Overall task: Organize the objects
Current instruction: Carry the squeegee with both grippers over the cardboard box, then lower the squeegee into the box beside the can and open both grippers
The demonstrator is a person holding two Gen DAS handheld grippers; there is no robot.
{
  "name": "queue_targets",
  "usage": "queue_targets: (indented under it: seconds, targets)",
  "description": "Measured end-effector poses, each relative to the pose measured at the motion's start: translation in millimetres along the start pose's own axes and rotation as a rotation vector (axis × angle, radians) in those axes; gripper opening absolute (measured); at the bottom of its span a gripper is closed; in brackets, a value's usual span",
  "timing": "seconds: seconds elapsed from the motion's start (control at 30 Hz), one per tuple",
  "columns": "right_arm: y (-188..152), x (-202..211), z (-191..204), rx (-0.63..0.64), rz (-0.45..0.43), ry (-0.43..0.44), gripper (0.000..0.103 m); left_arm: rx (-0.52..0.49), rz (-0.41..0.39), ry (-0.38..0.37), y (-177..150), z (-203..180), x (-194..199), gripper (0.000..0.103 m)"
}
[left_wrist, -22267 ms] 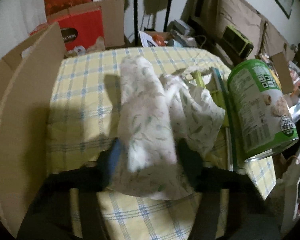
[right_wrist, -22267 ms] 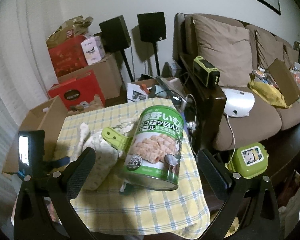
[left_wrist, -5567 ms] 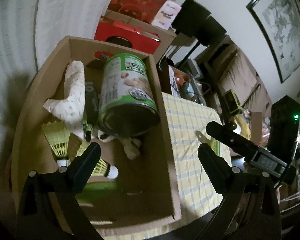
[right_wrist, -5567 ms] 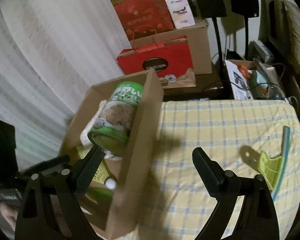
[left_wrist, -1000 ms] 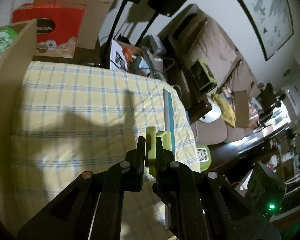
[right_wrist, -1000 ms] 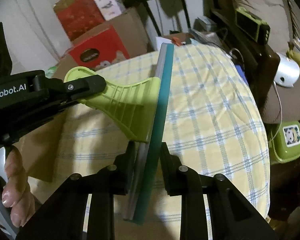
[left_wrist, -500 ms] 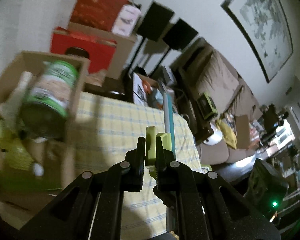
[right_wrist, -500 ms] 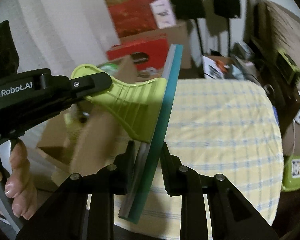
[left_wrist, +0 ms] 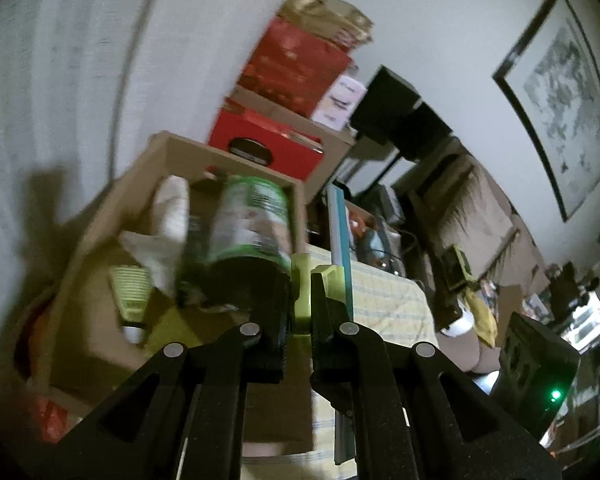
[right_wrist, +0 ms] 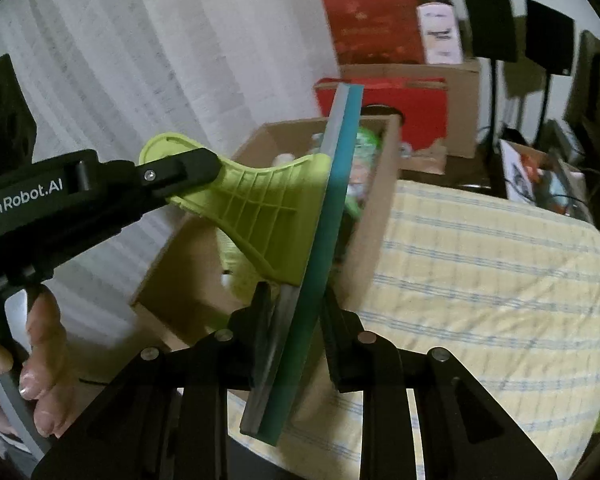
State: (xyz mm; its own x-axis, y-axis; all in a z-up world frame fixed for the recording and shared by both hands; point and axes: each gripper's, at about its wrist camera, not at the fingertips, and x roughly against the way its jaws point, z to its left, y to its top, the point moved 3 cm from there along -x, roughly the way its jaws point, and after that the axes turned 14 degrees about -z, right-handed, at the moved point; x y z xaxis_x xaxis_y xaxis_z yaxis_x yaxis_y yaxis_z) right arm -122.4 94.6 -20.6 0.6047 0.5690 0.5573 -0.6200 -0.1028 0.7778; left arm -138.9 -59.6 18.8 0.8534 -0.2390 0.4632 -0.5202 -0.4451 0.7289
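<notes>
Since half a second ago the squeegee (right_wrist: 284, 216) has swung from over the table toward the box (right_wrist: 376, 216), and the can (left_wrist: 248, 220) now fills more of the left wrist view. The left gripper (left_wrist: 300, 300) pinches the lime handle (left_wrist: 300, 292), jaws narrow around it; its body reads "GenRobot.AI" in the right wrist view. The right gripper (right_wrist: 296, 320) clamps the teal blade (right_wrist: 328, 216) near its lower end, jaws narrow. The squeegee is held in the air in front of the box's near wall, blade roughly upright. A red carton (left_wrist: 268, 148) behind carries a dark oval label, too blurred to read. The checked cloth (right_wrist: 480, 280) covers the table.
</notes>
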Motion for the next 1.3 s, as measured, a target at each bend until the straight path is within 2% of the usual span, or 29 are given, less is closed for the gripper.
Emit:
queue_targets:
  seconds: [0.3,0.57,1.03,1.3]
  targets:
    - [-2.9,-36.6,34.4,0.047,0.052,0.067,0.024,0.076,-0.039,0.052,6.1,50.9,10.0,0.008]
    - [-6.9,-60.9,52.0,0.106,0.091,0.075,0.023,0.128,-0.049,0.088,0.1,85.9,10.3,0.008]
    - [-13.6,-99.5,48.6,0.129,0.149,0.054,0.022,0.177,-0.03,0.113,-8.9,117.7,-12.9,0.008]
    - [-25.2,-116.2,41.1,0.146,0.182,0.03,0.022,0.171,0.006,0.133,-21.4,126.7,-27.5,0.008]
